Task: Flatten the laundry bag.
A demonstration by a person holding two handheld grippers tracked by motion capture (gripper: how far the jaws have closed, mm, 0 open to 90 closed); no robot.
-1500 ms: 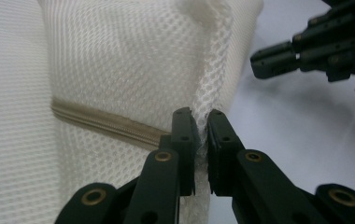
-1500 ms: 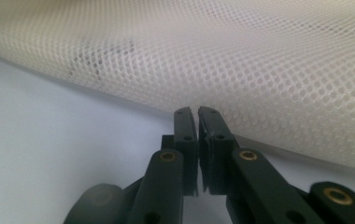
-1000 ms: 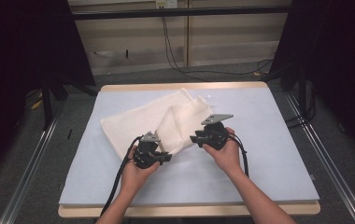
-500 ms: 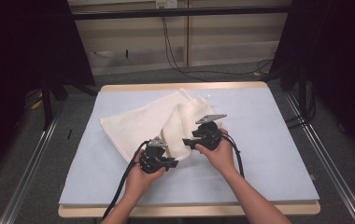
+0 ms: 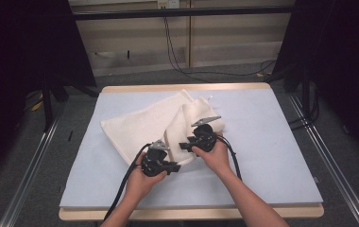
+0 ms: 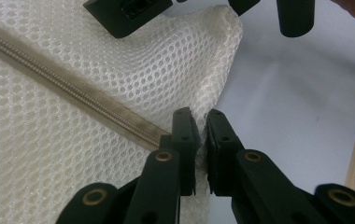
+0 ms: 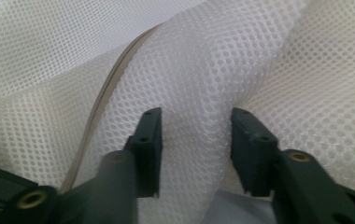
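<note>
Lying on the pale blue table top (image 5: 272, 142) is a white mesh bag (image 5: 140, 125), spread from the middle toward the far left, with its near right part folded up into a soft hump. Two grippers are held close together at the near edge of the bag, one in each hand.

The left gripper (image 6: 202, 140) is closed almost all the way, and a thin edge of the mesh is pinched between its jaws, just beside the end of the zipper (image 6: 73, 88). That edge is probably held there so the bag is kept from sliding while the other side is worked on. Seen from the high view, this gripper (image 5: 161, 161) is nearest the person.

The right gripper (image 7: 195, 140) is held wide open, and a thick fold of mesh is seen rising between its two jaws. Nothing is squeezed by it yet; the fold is only straddled. It looks as if this fold is about to be grabbed, but that is only a guess. From above, this gripper (image 5: 201, 137) is seen resting on top of the hump.

The bag is made of cream-white net full of small round holes. It looks soft and floppy, and it is bunched into rounded folds. A long tan zipper is sewn across it.
</note>
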